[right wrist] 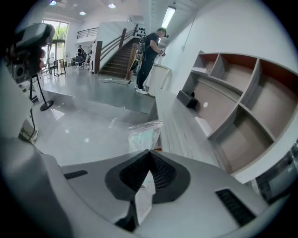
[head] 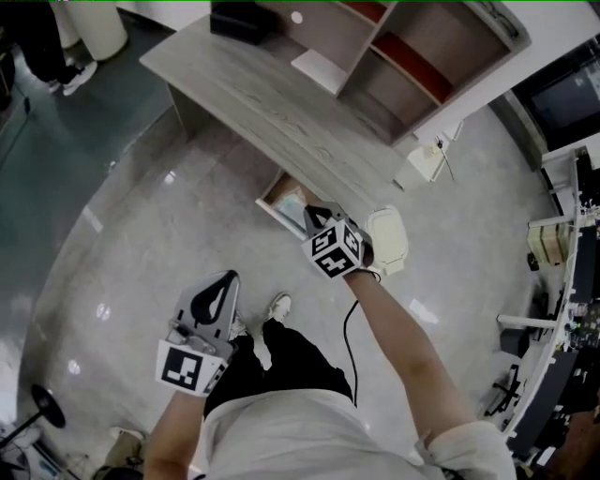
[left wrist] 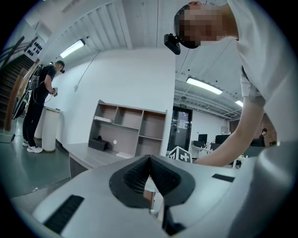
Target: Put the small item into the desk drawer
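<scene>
The small item is a clear plastic bag (right wrist: 145,135) with something pale inside. My right gripper (right wrist: 149,153) is shut on the bag's lower edge, and the bag sticks out beyond the jaw tips. In the head view the right gripper (head: 313,216) reaches over the open drawer (head: 272,201) under the front edge of the grey wooden desk (head: 253,94), with the bag (head: 292,198) over the drawer's opening. My left gripper (head: 223,281) hangs low beside the person's leg, away from the desk. Its jaws meet in the left gripper view (left wrist: 150,159) with nothing between them.
A shelf unit (head: 427,56) stands at the back of the desk, with a black box (head: 240,19) and a white sheet (head: 319,69) on the desktop. The person's feet (head: 278,305) stand just before the drawer. Another person (right wrist: 152,46) stands by a white bin (right wrist: 160,74) beyond the desk's end.
</scene>
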